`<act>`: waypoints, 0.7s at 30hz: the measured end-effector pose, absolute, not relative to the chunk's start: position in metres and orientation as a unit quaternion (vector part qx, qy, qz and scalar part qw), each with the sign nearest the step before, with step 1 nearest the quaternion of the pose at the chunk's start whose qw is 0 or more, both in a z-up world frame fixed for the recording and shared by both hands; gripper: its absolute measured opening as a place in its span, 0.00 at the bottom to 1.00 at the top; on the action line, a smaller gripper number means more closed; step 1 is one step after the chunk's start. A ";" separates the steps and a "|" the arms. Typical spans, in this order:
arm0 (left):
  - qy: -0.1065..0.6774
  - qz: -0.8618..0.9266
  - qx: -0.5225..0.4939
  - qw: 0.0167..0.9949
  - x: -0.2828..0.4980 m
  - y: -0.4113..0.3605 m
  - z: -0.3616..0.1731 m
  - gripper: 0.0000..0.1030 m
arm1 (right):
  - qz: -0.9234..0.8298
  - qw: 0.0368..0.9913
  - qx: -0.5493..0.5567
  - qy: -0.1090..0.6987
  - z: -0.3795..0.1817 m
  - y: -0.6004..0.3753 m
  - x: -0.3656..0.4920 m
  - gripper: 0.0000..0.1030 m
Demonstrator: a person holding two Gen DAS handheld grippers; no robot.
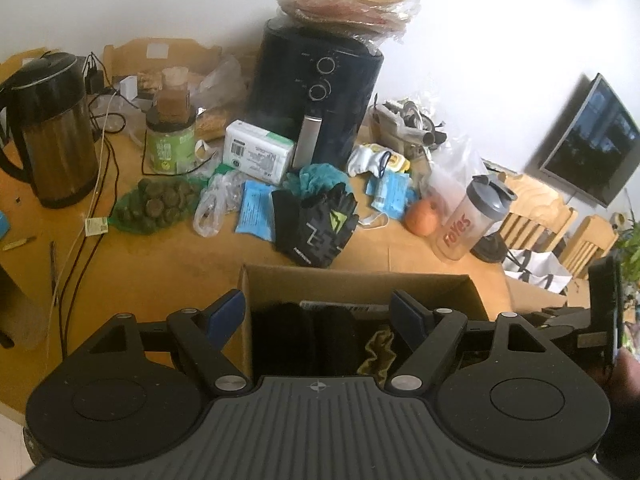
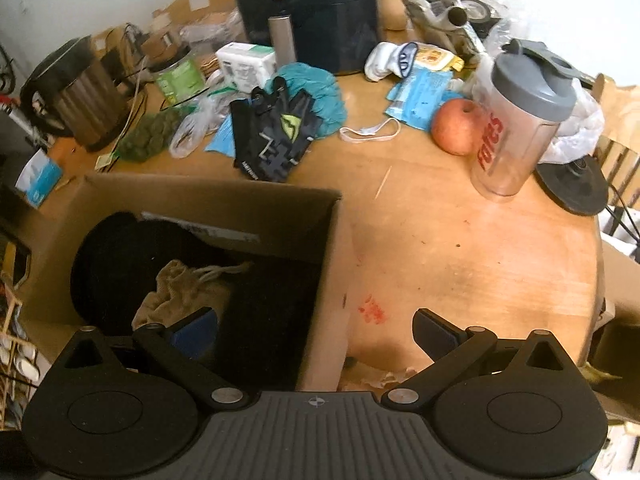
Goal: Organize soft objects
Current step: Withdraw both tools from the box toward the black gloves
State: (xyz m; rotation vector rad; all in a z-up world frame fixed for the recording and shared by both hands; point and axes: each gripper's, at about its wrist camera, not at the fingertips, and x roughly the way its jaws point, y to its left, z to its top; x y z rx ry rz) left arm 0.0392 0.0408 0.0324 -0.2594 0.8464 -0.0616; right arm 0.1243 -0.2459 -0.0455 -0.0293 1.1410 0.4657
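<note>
An open cardboard box (image 1: 360,280) (image 2: 200,196) stands on the wooden table and holds dark cloth (image 2: 120,256) and a tan drawstring pouch (image 2: 180,292). Beyond it lie black gloves (image 1: 316,224) (image 2: 272,140), a teal cloth (image 1: 320,176) (image 2: 316,84) and white socks (image 1: 368,158) (image 2: 386,60). My left gripper (image 1: 320,312) is open and empty over the box's near side. My right gripper (image 2: 316,326) is open and empty, straddling the box's right wall.
A black air fryer (image 1: 316,92), a kettle (image 1: 52,128), a green jar (image 1: 170,144), a wipes pack (image 1: 256,152), an apple (image 2: 456,126) and a shaker bottle (image 2: 516,128) crowd the table. Cables (image 1: 92,200) run at the left. Chairs (image 1: 536,216) stand at the right.
</note>
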 end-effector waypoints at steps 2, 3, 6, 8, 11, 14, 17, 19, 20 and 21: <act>0.404 -0.027 -0.127 0.906 0.042 0.041 0.033 0.77 | 0.223 0.813 -0.011 0.537 -0.049 -0.246 0.126 1.00; 0.401 -0.024 -0.125 0.907 0.043 0.041 0.033 0.77 | 0.221 0.812 -0.015 0.540 -0.052 -0.246 0.127 1.00; 0.398 -0.020 -0.120 0.909 0.046 0.043 0.034 0.77 | 0.201 0.812 -0.027 0.547 -0.059 -0.246 0.128 1.00; 0.397 -0.020 -0.120 0.910 0.049 0.045 0.033 0.77 | 0.199 0.813 -0.014 0.547 -0.063 -0.250 0.129 1.00; 0.396 -0.021 -0.117 0.910 0.054 0.047 0.033 0.77 | 0.195 0.809 0.005 0.554 -0.066 -0.255 0.132 1.00; 0.397 -0.023 -0.113 0.910 0.060 0.049 0.033 0.77 | 0.198 0.809 0.002 0.553 -0.061 -0.254 0.134 1.00; 0.398 -0.026 -0.107 0.911 0.066 0.052 0.033 0.77 | 0.209 0.815 0.002 0.541 -0.051 -0.256 0.136 1.00; 0.401 -0.026 -0.100 0.910 0.070 0.054 0.032 0.77 | 0.223 0.816 0.013 0.533 -0.043 -0.260 0.139 1.00; 0.403 -0.027 -0.097 0.910 0.071 0.055 0.032 0.77 | 0.230 0.818 0.018 0.527 -0.038 -0.262 0.141 1.00; 0.406 -0.029 -0.095 0.908 0.073 0.056 0.031 0.77 | 0.235 0.819 0.022 0.523 -0.035 -0.263 0.143 1.00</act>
